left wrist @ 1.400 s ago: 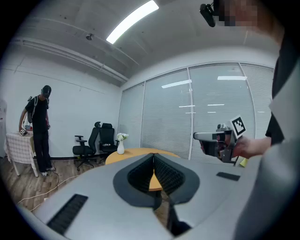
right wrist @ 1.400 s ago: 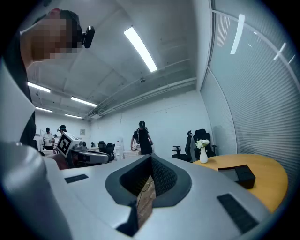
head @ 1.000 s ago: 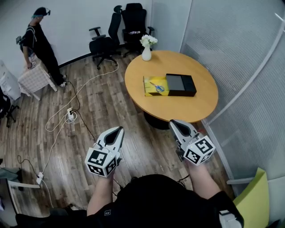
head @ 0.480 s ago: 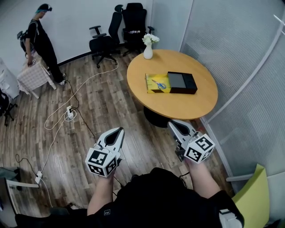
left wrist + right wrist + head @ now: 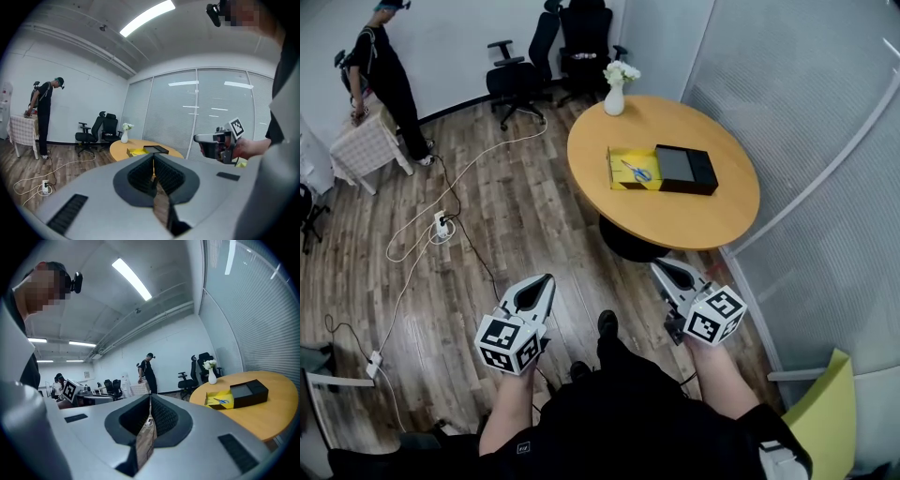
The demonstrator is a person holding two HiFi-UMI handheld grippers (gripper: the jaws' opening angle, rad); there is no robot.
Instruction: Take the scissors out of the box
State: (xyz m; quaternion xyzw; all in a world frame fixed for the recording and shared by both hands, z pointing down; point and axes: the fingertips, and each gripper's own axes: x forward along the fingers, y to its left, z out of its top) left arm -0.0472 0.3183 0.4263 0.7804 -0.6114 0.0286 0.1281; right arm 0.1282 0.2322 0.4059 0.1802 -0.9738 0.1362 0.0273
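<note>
Blue-handled scissors [image 5: 637, 172] lie in an open yellow box [image 5: 630, 169] beside its black lid [image 5: 682, 170] on a round wooden table [image 5: 675, 220]. The box shows small in the left gripper view [image 5: 136, 152] and, with the scissors [image 5: 219, 401], in the right gripper view [image 5: 220, 400]. My left gripper [image 5: 547, 279] and right gripper [image 5: 658, 266] hang over the floor, well short of the table. Both are shut with nothing between the fingers. The right gripper [image 5: 199, 139] also shows in the left gripper view.
A white vase of flowers [image 5: 616, 91] stands at the table's far edge. Black office chairs [image 5: 546, 56] sit by the back wall. Cables and a power strip [image 5: 439, 226] trail across the wood floor. A person [image 5: 386, 77] stands at a small table far left. Glass partitions [image 5: 825, 141] run along the right.
The view has shifted closer to the table and the box sits a little higher in the head view. Both grippers have sunk slightly. A shoe now shows between them.
</note>
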